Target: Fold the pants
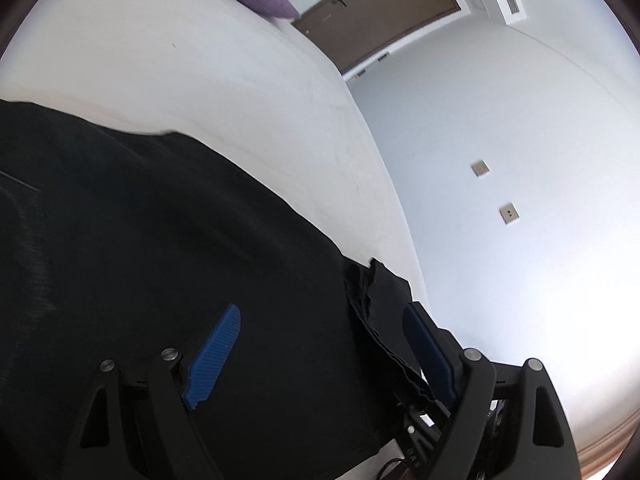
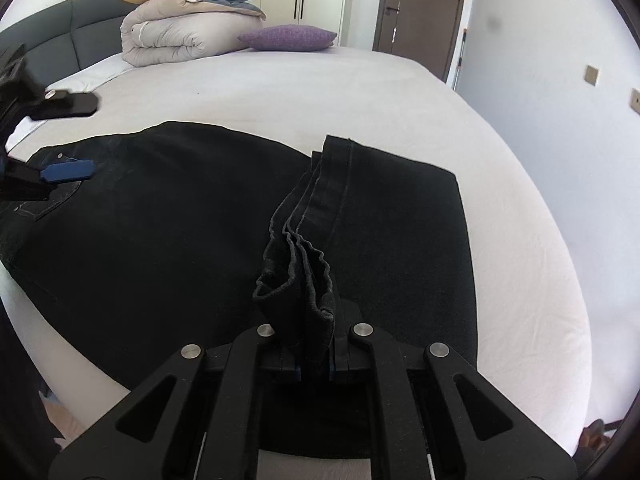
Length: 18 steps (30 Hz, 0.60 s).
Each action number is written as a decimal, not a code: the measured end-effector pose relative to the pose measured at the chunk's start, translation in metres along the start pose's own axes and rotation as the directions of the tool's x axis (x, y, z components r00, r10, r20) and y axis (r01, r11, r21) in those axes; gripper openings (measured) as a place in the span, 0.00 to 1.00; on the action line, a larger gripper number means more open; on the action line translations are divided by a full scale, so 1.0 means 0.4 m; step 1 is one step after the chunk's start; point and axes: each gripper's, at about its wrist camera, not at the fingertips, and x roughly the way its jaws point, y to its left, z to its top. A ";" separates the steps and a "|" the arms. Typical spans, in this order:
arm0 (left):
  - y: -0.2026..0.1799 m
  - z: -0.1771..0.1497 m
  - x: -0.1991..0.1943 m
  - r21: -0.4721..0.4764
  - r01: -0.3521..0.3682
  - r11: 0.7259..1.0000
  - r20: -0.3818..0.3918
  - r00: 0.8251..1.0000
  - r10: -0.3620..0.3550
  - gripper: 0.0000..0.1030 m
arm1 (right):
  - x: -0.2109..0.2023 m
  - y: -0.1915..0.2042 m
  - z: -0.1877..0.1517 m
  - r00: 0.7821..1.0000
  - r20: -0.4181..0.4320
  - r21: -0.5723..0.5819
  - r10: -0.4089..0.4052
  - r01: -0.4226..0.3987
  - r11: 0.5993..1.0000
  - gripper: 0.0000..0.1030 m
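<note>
Lying on: black pants [image 2: 168,216] spreading flat across the white bed [image 2: 304,92], waist end toward the headboard side, nearer the folded duvet [image 2: 180,36].
Carrying over: hem ends [image 2: 308,240] bunching and hanging, pinched by the right gripper [image 2: 314,372], its fingers pressing together on the cloth, above the middle of the pants.
Standing open: left gripper [image 1: 320,352], blue fingers [image 1: 214,356] spreading wide with nothing clamped, hovering by the pants' waist end; a loose cloth edge lying just beside the right-hand finger.
Judging progress: legs apparently laid together lengthwise already; the end-to-end fold looking under way, hems not yet laid down on the waist.
Remaining: setting the hems down, squaring edges, possibly one more fold.
Watching edges: near side of the pants hanging over the bed's near edge; the far side of the pants lying well inside it.
Leaving room: bare sheet beyond the pants toward the purple cushion [image 2: 288,38], duvet well apart.
</note>
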 end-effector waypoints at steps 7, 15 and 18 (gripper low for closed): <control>-0.055 -0.022 0.171 0.019 -0.024 1.000 -0.147 0.989 0.027 0.83 | -0.071 0.065 -0.014 0.997 0.064 -0.144 -0.040 0.049 0.988 0.07; -0.030 0.002 0.181 -0.014 0.016 1.000 -0.189 0.982 -0.018 0.38 | -0.134 0.147 -0.019 0.996 0.089 -0.219 -0.001 0.021 0.975 0.07; -0.023 0.010 0.156 0.013 0.013 1.000 -0.181 0.983 -0.011 0.12 | -0.157 0.183 -0.024 0.996 0.092 -0.256 0.018 0.006 0.967 0.07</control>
